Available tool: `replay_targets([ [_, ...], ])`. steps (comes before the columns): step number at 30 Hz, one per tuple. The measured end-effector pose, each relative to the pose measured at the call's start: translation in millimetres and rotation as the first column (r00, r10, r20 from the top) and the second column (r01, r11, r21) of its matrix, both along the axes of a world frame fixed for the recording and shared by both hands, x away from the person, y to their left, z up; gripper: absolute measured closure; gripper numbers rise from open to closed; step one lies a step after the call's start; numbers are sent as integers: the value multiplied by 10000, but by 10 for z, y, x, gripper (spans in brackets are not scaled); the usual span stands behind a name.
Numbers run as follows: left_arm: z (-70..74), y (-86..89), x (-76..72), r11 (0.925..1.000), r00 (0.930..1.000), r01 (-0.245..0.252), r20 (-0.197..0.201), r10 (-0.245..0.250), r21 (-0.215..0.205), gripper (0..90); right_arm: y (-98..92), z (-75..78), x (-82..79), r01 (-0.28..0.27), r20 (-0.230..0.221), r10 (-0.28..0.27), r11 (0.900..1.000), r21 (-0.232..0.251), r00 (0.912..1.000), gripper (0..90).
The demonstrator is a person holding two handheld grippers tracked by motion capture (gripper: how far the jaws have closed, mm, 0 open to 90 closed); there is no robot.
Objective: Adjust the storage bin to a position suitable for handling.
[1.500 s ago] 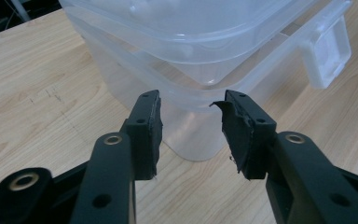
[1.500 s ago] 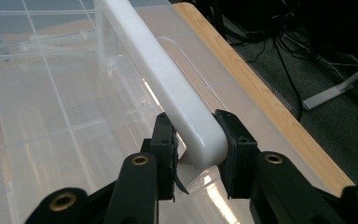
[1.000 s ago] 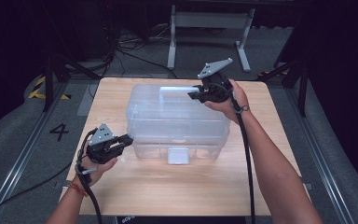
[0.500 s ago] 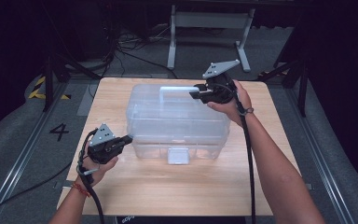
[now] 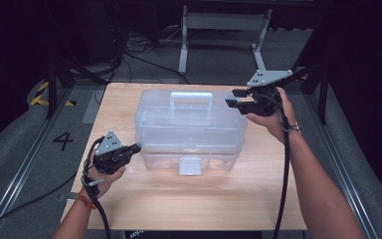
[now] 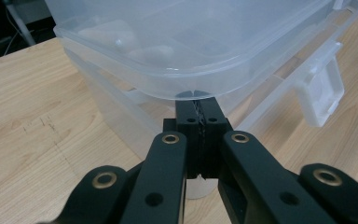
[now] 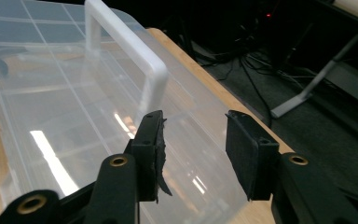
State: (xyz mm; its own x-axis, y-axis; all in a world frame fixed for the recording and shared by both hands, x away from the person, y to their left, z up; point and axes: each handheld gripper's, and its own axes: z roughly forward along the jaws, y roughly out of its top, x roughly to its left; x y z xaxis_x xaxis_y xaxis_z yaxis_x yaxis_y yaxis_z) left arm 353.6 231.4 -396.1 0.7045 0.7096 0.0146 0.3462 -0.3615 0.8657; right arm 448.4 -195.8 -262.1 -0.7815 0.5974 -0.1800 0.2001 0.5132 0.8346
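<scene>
Two grippers at a clear plastic storage box (image 5: pixel 189 132).
Left gripper (image 6: pixel 198 108) pinched together under the lid's rim; right gripper (image 7: pixel 193 140) spread wide beside the handle (image 7: pixel 123 51).

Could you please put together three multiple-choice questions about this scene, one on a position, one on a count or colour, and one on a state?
1. Where is the left tongs' tip?
A. At the clear box's near left corner, under the lid's rim
B. On the lid's handle
C. At the wooden table's far edge

2. How many latches show on the front of the clear box?
A. None
B. One
C. Three

3. How do the right tongs stand?
A. Shut on the handle
B. Shut on nothing
C. Open, jaws apart above the lid

Answers:
1: A, since the left gripper view shows the closed jaws pointing right under the lid's rim at the corner.
2: B, since the high view shows a single white latch at the front middle.
3: C, since the right gripper view shows a wide gap between the jaws, with the handle beyond them.
</scene>
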Motion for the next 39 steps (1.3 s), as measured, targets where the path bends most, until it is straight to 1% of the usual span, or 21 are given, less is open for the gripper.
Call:
replay_targets([
  [2,13,-3,2,10000,10000,-18,37,19,-44,900,-110,7,-66,149,164,-149,9999,15,9998,556],
  [4,25,-4,4,10000,10000,-25,56,25,-50,900,-188,0,-111,190,188,-192,9998,107,9996,544],
  [10,58,-3,13,10000,9999,-14,154,13,29,900,-403,-59,-234,565,318,-569,9983,145,9979,507],
  [13,69,-3,15,10000,9999,-8,109,7,49,900,-479,-89,-275,679,408,-687,9975,191,9968,500],
  [15,76,-4,18,10000,9999,13,110,-14,66,900,-538,-118,-303,681,408,-696,9970,357,9967,496],
  [19,102,-5,27,9999,9998,-6,189,3,120,900,-603,-206,-347,822,397,-833,9962,294,9957,492],
  [22,127,-5,34,9999,9998,12,210,-15,116,900,-643,-291,-371,820,268,-829,9961,332,9962,488],
  [28,180,-10,49,9999,9996,-25,285,21,126,899,-656,-507,-407,802,110,-802,9968,27,9967,465],
  [29,180,-10,49,9999,9996,-25,285,21,126,899,-655,-550,-412,791,-12,-791,9969,49,9969,457],
  [31,212,-12,59,9999,9994,-52,349,47,132,899,-666,-625,-416,751,-54,-750,9972,56,9972,448],
  [32,212,-12,59,9999,9994,-52,349,47,132,899,-666,-625,-416,751,-54,-750,9972,56,9972,448],
  [33,223,-15,61,10000,9995,-56,311,53,83,899,-676,-661,-412,774,-147,-773,9969,104,9969,443],
  [34,234,-12,68,9999,9993,-56,357,51,148,899,-691,-705,-404,822,-308,-816,9964,184,9962,437],
  [35,242,-13,71,9999,9994,-69,354,64,125,899,-704,-740,-398,873,-388,-865,9960,203,9955,433],
  [39,270,-15,84,9998,9993,-61,369,55,169,897,-708,-880,-392,836,-706,-823,9964,154,9941,421],
])
